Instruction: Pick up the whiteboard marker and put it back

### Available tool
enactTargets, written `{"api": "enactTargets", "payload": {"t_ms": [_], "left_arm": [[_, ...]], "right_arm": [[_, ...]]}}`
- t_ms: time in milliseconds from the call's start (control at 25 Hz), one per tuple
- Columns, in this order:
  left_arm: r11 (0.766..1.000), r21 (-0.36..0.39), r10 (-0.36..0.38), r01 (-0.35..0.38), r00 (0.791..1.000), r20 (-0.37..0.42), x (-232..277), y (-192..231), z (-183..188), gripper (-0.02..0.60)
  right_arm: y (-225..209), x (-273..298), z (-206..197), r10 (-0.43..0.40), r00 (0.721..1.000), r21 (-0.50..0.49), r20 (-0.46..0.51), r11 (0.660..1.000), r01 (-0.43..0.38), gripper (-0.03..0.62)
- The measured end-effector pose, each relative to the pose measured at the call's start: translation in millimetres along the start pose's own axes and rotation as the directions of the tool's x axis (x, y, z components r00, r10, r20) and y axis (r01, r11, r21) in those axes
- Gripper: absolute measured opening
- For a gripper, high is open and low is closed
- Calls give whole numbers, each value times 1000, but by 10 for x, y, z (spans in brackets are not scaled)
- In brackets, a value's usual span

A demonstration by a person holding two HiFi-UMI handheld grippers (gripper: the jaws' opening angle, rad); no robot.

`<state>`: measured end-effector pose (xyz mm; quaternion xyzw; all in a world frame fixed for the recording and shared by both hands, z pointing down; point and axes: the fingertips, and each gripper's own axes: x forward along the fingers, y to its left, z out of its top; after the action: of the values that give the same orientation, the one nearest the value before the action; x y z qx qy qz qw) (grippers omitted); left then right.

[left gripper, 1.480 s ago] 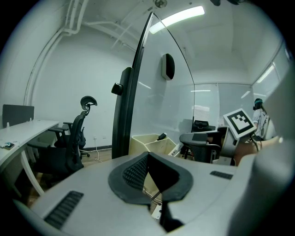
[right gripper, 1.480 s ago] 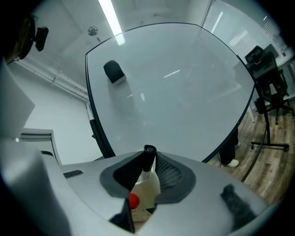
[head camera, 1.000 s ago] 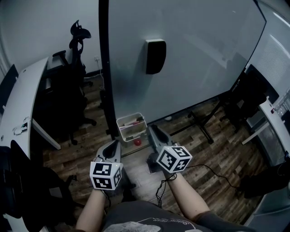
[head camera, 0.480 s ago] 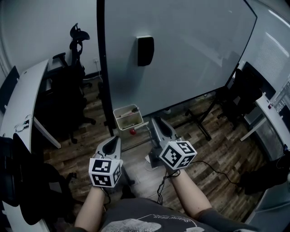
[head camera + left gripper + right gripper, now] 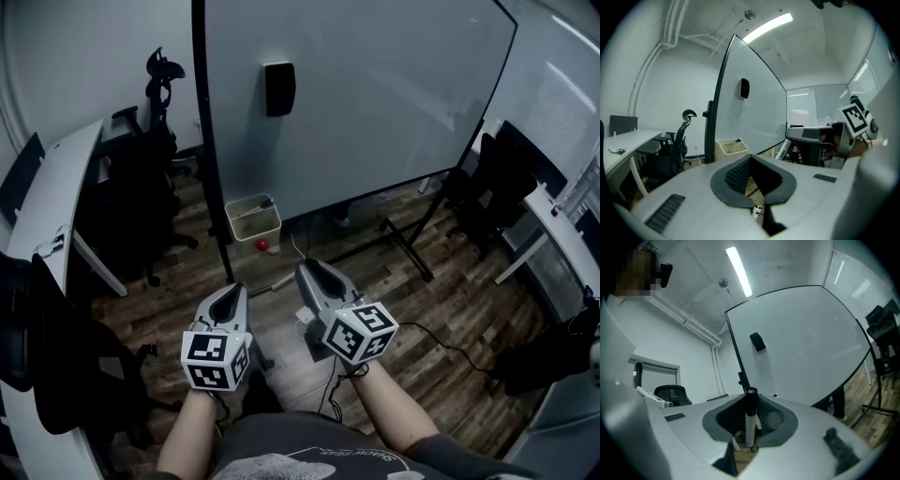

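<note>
In the right gripper view a whiteboard marker point(image 5: 749, 420), white-bodied with a black cap, stands upright between the jaws of my right gripper point(image 5: 752, 401), which is shut on it. From the head view the right gripper point(image 5: 312, 277) hovers over the wooden floor and the marker is hidden. Beside it my left gripper point(image 5: 231, 294) has its jaws closed with nothing between them. Both point toward the whiteboard point(image 5: 375, 84), which stands some way off. A cream basket point(image 5: 253, 217) hangs low on its left post, and a black eraser point(image 5: 278, 89) clings to the board.
A small red object point(image 5: 264, 246) lies on the floor by the basket. Black office chairs point(image 5: 141, 178) and a white desk point(image 5: 47, 197) fill the left side. The board's black stand legs point(image 5: 408, 248), more chairs point(image 5: 506, 178) and a floor cable point(image 5: 441, 342) are on the right.
The whiteboard, basket and eraser have drawn farther away and up-left in the head view. Both grippers have backed off from the board together. The marker stays in the right jaws.
</note>
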<state>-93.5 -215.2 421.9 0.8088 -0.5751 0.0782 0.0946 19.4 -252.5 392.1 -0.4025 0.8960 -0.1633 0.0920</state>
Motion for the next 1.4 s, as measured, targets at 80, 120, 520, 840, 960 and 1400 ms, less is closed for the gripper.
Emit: {"api": "enactTargets", "payload": {"t_ms": [80, 120, 520, 840, 960, 1400], "left_arm": [[1000, -6, 4, -4, 1000, 1, -83, -89, -44, 14], [1000, -7, 4, -4, 1000, 3, -117, -133, -59, 14], [999, 2, 32, -32, 999, -7, -334, -394, -185, 12], [999, -30, 35, -35, 999, 5, -400, -508, -210, 14], [999, -33, 26, -26, 1000, 7, -415, -541, -221, 14], [1000, -26, -7, 7, 1000, 23, -372, -631, -174, 14]], "right_arm": [[44, -142, -76, 11, 1000, -5, -16, 1000, -11, 81], [61, -208, -106, 16, 1000, -6, -22, 1000, -16, 81], [89, -685, -339, 12, 998, 13, -59, 1000, -11, 81], [66, -849, -331, 0, 998, 7, -61, 1000, 1, 81], [56, -873, -329, -7, 998, 12, -56, 1000, 8, 81], [39, -876, -302, -10, 999, 7, -50, 1000, 10, 81]]}}
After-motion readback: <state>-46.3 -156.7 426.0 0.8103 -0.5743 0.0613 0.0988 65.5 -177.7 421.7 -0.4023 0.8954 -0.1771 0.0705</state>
